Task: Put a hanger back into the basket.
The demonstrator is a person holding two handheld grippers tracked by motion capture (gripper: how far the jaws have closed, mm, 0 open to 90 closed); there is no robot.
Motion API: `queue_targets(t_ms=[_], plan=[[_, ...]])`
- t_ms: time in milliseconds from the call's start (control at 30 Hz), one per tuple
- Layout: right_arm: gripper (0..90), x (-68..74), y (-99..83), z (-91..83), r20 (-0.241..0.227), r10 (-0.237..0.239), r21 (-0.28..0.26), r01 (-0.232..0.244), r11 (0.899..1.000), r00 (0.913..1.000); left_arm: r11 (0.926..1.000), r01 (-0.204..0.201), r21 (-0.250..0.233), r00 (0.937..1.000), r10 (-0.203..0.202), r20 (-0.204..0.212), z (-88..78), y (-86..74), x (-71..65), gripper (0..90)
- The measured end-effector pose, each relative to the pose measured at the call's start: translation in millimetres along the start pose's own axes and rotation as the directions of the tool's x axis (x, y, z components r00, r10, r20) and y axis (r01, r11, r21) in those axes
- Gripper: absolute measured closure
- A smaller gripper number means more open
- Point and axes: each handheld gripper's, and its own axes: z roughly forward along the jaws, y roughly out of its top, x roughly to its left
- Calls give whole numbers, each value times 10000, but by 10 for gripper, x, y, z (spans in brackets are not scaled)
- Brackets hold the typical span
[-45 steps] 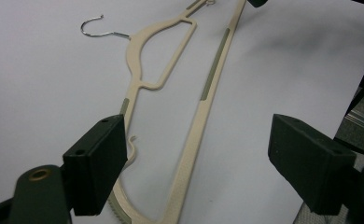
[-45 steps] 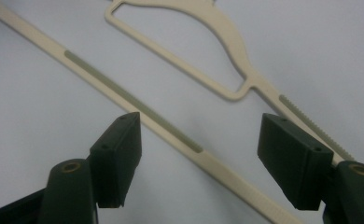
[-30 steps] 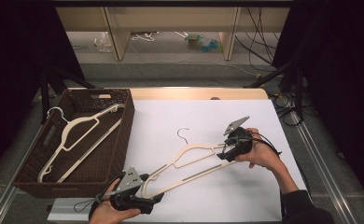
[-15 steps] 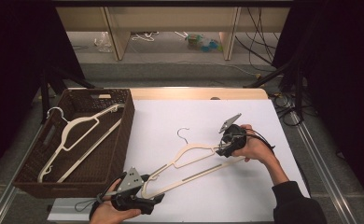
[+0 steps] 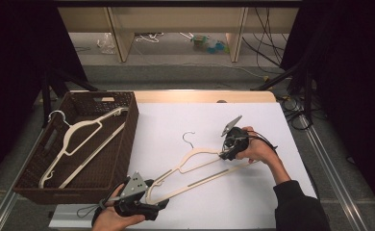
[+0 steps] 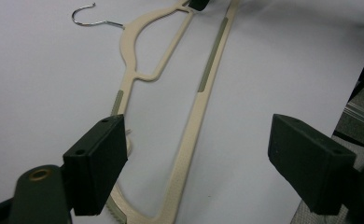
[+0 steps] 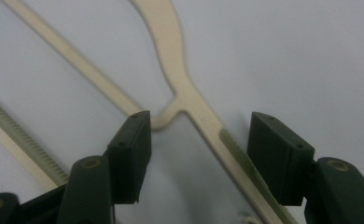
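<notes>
My right gripper [image 7: 196,154], jaws just closing, straddles the hanger [image 5: 200,169] arm without pinching; my left gripper [image 6: 196,158] gapes, seemingly holding nothing.

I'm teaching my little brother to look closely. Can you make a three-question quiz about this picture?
1. True or false: a hanger lies in the basket.
2. What sits between the right tool's jaws?
A. a sock
B. an arm of the table hanger
C. a cable
3. What colour is the sheet under that hanger?

Key: 1 true; 2 B, not yet clamped; 3 white.
</notes>
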Motion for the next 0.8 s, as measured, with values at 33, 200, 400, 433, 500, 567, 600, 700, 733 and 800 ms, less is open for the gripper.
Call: queue_targets(t_ms=[33,200,400,433,500,567,600,700,733,800], plan=[[408,-1,-2,22,-137,-82,80,83,9999,9999,10000,11,20,10000,-11,3,-1,1,-2,198],[458,1,3,17,-152,-244,223,247,9994,9996,10000,10,9,10000,-10,11,-2,1,-1,198],[598,59,-17,-38,-380,-715,743,742,9945,9967,10000,22,49,9998,-23,174,-13,2,5,198],[608,72,-21,-48,-394,-850,871,881,9923,9956,10000,48,60,9998,-49,178,-15,1,5,198],[629,100,-24,-63,-477,-1041,1139,1090,9875,9934,9998,204,-63,9997,-203,166,-8,1,-3,198],[656,142,-16,-74,-461,-1210,1430,1264,9816,9916,9996,288,-27,9995,-287,164,-11,1,-8,198],[668,173,-11,-82,-500,-1304,1643,1369,9769,9902,9999,144,90,9997,-146,175,-19,2,0,198],[711,220,-4,-92,-608,-1588,1968,1678,9660,9854,9999,149,57,9997,-150,178,-13,-1,-2,198],[726,241,0,-99,-727,-1653,2175,1773,9598,9836,9999,147,-6,9997,-147,183,-10,-2,-5,198],[736,272,1,-104,-733,-1854,2363,1977,9514,9799,10000,70,-15,9998,-70,187,-11,-1,-1,198]])
